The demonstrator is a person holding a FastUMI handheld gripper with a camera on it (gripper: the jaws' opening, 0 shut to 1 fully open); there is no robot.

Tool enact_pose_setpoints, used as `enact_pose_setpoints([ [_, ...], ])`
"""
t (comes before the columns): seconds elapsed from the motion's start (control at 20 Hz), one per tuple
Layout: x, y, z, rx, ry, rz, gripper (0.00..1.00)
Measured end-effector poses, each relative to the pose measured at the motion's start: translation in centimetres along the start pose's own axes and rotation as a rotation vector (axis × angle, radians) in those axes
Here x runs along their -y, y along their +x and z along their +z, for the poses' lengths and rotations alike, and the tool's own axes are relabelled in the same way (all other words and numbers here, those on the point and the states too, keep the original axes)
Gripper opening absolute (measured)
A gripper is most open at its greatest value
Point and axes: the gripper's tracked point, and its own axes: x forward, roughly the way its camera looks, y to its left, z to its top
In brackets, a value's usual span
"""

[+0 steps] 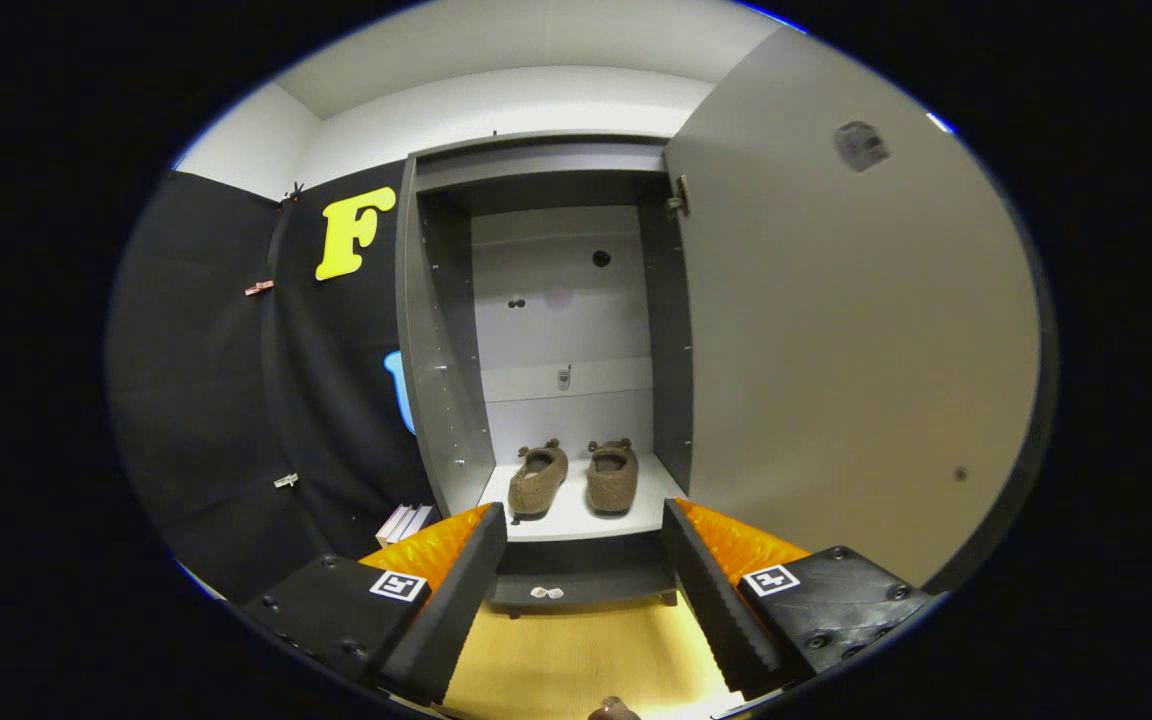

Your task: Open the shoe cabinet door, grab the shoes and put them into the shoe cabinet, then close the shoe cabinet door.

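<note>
- The gripper [584, 530] has its fingers spread wide, holding nothing.
- Two brown slippers [576, 478] sit side by side on the shoe cabinet [436, 380] bottom shelf, near its front edge, beyond the fingers.
- The cabinet door [836, 340] stands open on the right, its far edge cut off.
- Small pale items under the cabinet base are unclear.
</note>
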Motion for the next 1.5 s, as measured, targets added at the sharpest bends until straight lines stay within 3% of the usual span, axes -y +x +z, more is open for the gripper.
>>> enact_pose_setpoints([
  [0.35, 9.2, -9.7, 1.7, 0.030, -0.014, -0.013, 0.99],
  [0.55, 15.9, -12.4, 2.7, 0.064, -0.045, -0.030, 0.99],
  [0.75, 21.6, -11.6, 2.2, 0.052, -0.060, -0.037, 0.99],
  [1.0, 24.1, -8.1, 1.6, 0.033, -0.016, 0.031, 0.99],
  [1.25, 23.4, -5.9, 0.9, 0.008, -0.031, 0.093, 0.99],
  [1.5, 22.1, -5.4, 0.6, 0.006, -0.018, 0.090, 0.98],
])
